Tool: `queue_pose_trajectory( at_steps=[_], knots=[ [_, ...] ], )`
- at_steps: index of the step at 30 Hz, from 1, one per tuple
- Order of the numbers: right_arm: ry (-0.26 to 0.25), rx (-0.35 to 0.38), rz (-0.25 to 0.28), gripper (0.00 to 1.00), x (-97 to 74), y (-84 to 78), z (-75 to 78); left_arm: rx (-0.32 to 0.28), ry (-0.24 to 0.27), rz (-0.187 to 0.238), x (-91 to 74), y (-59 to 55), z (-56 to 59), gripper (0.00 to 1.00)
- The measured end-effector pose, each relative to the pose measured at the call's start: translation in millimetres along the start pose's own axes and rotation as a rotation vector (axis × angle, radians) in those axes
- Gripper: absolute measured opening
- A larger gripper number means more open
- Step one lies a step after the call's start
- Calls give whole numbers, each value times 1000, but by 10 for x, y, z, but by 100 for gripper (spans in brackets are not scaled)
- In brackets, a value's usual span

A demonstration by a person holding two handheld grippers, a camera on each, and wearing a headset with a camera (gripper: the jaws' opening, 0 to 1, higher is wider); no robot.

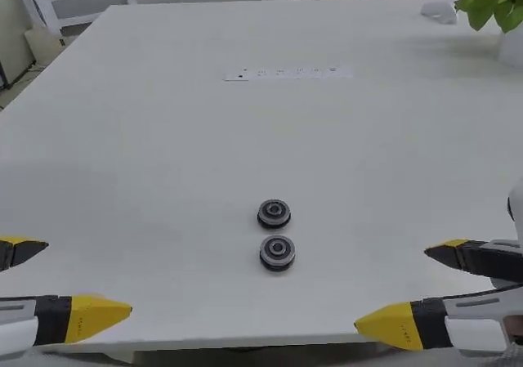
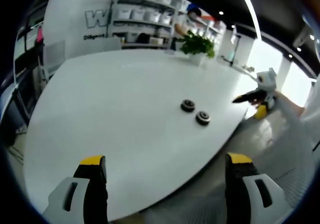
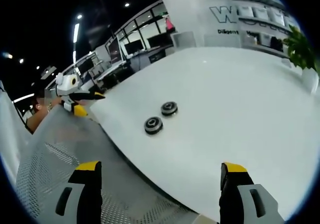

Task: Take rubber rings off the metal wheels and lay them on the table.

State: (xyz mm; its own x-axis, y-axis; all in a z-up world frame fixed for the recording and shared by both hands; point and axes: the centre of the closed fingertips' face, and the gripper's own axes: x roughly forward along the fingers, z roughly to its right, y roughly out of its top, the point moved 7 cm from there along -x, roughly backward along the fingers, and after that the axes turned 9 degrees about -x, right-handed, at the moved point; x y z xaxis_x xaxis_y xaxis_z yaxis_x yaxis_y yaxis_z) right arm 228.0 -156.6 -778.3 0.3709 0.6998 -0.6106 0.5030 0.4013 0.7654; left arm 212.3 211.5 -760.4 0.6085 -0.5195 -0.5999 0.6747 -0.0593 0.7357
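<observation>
Two small metal wheels with black rubber rings lie flat on the white table: the far wheel [image 1: 274,213] [image 2: 188,105] [image 3: 169,108] and the near wheel [image 1: 277,252] [image 2: 203,117] [image 3: 153,125], close together, one behind the other. My left gripper [image 1: 78,279] [image 2: 165,171] stands open at the table's near left edge, nothing between its yellow-tipped jaws. At the near right edge my right gripper [image 1: 409,289] [image 3: 157,176] is open too, and holds nothing. Both grippers are well apart from the wheels.
A white strip [image 1: 288,73] lies across the table's far middle. A potted green plant [image 1: 494,7] [image 2: 197,44] [image 3: 302,49] stands at the far right corner. White chairs [image 1: 73,3] stand beyond the far left edge.
</observation>
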Motion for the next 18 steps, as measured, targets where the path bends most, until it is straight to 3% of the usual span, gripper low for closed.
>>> queue_pose_trajectory(
  at_steps=[6, 9, 12, 14, 16, 18],
  knots=[
    [-12, -45, -47, 99, 12, -10, -11, -36, -2, 27, -14, -1, -46, 100],
    [-28, -52, -48, 95, -7, 1, -6, -20, -17, 28, -5, 3, -40, 100],
    [-28, -86, -54, 91, -34, 28, -26, 14, -79, 9, 26, 0, 41, 100],
    [-27, -69, -35, 91, -47, 53, -32, 47, -87, -3, 39, 6, 81, 100],
    [-55, -45, -39, 90, -74, 43, -10, 99, -125, 11, 43, 39, 141, 100],
    [-99, -27, -36, 90, -132, 51, 17, 127, -213, 50, 45, 90, 252, 100]
  ],
)
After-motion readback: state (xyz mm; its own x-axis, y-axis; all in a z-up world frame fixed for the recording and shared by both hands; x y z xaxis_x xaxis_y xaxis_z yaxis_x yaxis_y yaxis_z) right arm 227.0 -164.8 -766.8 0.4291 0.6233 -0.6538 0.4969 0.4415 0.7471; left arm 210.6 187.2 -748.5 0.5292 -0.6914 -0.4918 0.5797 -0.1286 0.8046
